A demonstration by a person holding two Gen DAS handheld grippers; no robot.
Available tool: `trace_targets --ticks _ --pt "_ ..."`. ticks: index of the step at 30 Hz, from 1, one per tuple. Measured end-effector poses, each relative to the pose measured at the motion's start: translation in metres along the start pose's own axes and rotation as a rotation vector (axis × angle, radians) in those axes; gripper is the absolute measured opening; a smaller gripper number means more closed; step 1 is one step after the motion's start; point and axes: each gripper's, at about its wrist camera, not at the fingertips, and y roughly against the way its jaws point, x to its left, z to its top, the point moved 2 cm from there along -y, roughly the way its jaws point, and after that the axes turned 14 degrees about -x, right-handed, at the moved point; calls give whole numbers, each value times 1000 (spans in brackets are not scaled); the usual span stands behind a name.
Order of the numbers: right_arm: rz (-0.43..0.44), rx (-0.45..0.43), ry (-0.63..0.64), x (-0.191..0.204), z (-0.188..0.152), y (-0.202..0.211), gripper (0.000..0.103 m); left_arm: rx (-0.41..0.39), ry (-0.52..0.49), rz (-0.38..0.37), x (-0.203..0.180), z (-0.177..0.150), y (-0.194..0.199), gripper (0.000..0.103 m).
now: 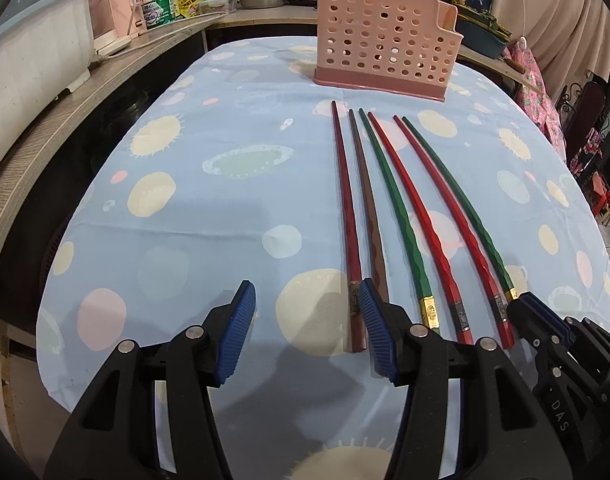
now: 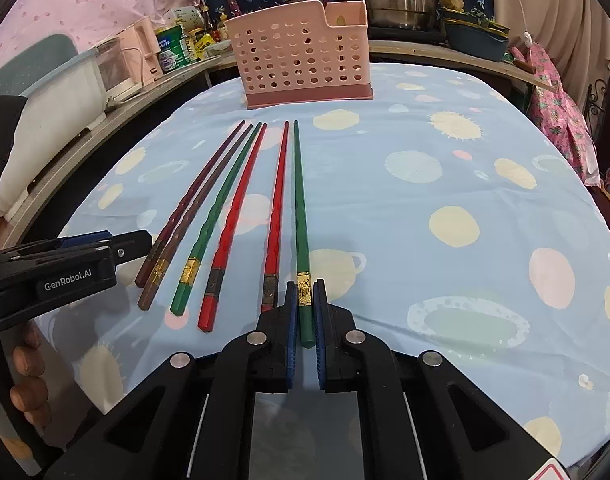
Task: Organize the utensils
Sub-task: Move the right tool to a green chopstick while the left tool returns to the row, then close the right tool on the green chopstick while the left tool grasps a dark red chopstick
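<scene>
pickup step under way: right hand-held gripper (image 2: 305,294) clamping narrow on the outermost green chopstick (image 2: 299,200) lying on the bench (image 2: 445,264), left hand-held gripper (image 1: 305,312) hanging half open and empty, next needing lifting toward the pink holder (image 2: 301,52).

The desk's cloth (image 2: 445,208) is pale blue, printed with cream suns, pink dots and green ovals. On it lie chopsticks: two dark maroon-brown (image 2: 193,204), two bright red (image 2: 237,208), two green (image 2: 301,208), each with a gold or dark patterned band. The perforated holder (image 2: 301,56) is pink with a darker rose base; the fingers (image 2: 291,320) carry blue pads.
</scene>
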Motion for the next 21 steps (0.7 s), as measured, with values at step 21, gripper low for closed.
trace_targets --ticks 21 --pt "-2 -1 -12 -4 0 1 7 10 -17 12 -2 -7 -5 40"
